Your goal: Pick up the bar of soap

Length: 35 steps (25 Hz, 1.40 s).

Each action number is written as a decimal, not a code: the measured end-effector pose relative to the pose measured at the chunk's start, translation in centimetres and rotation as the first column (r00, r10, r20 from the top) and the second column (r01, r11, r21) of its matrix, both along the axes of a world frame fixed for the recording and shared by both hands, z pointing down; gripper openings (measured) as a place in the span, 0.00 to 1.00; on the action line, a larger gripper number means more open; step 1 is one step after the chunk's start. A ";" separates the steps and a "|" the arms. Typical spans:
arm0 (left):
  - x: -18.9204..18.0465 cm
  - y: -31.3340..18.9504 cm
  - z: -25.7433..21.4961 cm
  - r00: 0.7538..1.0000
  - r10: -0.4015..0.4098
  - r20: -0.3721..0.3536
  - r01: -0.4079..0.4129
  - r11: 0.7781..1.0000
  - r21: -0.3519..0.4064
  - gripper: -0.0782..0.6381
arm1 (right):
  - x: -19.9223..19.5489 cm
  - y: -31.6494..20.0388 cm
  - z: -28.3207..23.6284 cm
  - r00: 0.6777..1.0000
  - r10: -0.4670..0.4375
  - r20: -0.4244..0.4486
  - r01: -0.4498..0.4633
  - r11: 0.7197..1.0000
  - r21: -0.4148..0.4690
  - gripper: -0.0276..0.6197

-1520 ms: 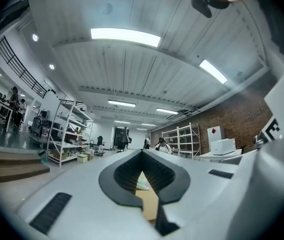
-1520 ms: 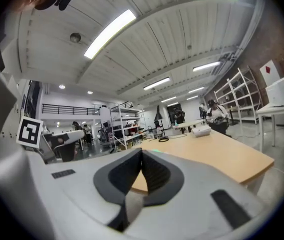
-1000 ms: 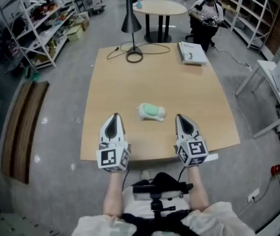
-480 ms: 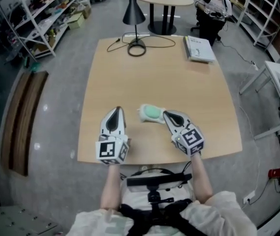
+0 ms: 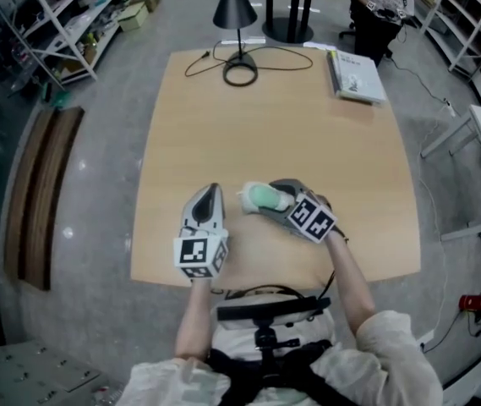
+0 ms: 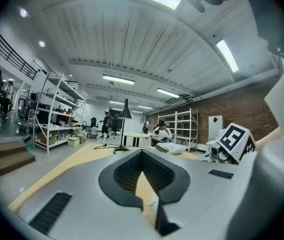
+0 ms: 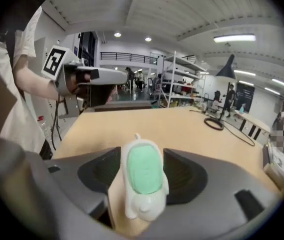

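The bar of soap (image 5: 267,195) is pale green and lies in a white dish on the wooden table (image 5: 265,117), near its front middle. My right gripper (image 5: 270,200) has come in from the right and is turned toward the upper left. Its jaws are opening, and they stand wide on either side of the soap (image 7: 142,171) and its dish. I cannot see the pads pressing on it. My left gripper (image 5: 212,189) rests just left of the soap, pointing away from me, shut and empty. In the left gripper view, only a thin slit shows between its jaws.
At the table's far edge stand a black lamp (image 5: 234,7) with a ring base (image 5: 240,74) and its cable. A book (image 5: 357,76) lies at the far right corner. Metal shelves (image 5: 62,24) line the left, and a wooden board (image 5: 41,193) lies on the floor.
My right gripper has swung left and forward from the table's front edge to the soap, turning as it went, and now has the soap between its jaws. The left gripper has barely moved.
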<state>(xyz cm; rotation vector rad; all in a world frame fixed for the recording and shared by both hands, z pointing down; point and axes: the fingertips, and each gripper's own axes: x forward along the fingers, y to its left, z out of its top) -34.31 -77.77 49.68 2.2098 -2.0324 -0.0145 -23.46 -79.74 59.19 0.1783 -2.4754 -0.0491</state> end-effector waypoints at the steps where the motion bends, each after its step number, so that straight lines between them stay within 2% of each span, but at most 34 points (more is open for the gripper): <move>1: -0.3 -0.4 0.3 1.000 -0.008 -0.002 0.008 1.000 -0.008 0.11 | -0.2 -0.3 0.8 0.999 -0.030 -0.033 0.030 1.000 -0.010 0.43; 6: -1.7 -1.7 1.3 0.999 -0.052 -0.013 0.052 0.998 -0.020 0.11 | -0.9 -1.1 3.4 0.978 -0.161 -0.132 0.157 0.987 -0.045 0.43; 10: -2.4 -2.6 2.2 0.998 -0.066 0.000 0.066 0.997 -0.042 0.11 | -1.2 -1.3 4.5 0.961 -0.234 -0.147 0.218 0.969 -0.117 0.43; 15: -3.1 -3.1 2.9 0.996 -0.092 0.000 0.092 0.993 -0.067 0.11 | -1.2 -1.4 4.7 0.960 -0.257 -0.114 0.229 0.950 -0.213 0.43; 21: -3.3 -3.2 2.8 0.994 -0.108 -0.016 0.106 0.992 -0.063 0.11 | -1.4 -1.4 4.5 0.960 -0.255 -0.117 0.228 0.952 -0.204 0.43; 25: -2.4 -3.0 2.4 0.995 -0.096 -0.012 0.096 0.994 -0.048 0.11 | -1.2 -1.5 4.6 0.968 -0.224 -0.114 0.202 0.963 -0.180 0.44; 29: -2.2 -2.3 1.4 0.995 -0.095 -0.014 0.094 0.995 -0.030 0.11 | -1.3 -1.7 4.0 0.986 -0.141 -0.084 0.128 0.981 -0.146 0.44; 35: -1.9 -1.1 -0.3 0.995 -0.096 -0.012 0.096 0.995 0.022 0.11 | -1.2 -2.2 -1.0 0.997 0.031 0.076 -0.023 0.994 -0.107 0.44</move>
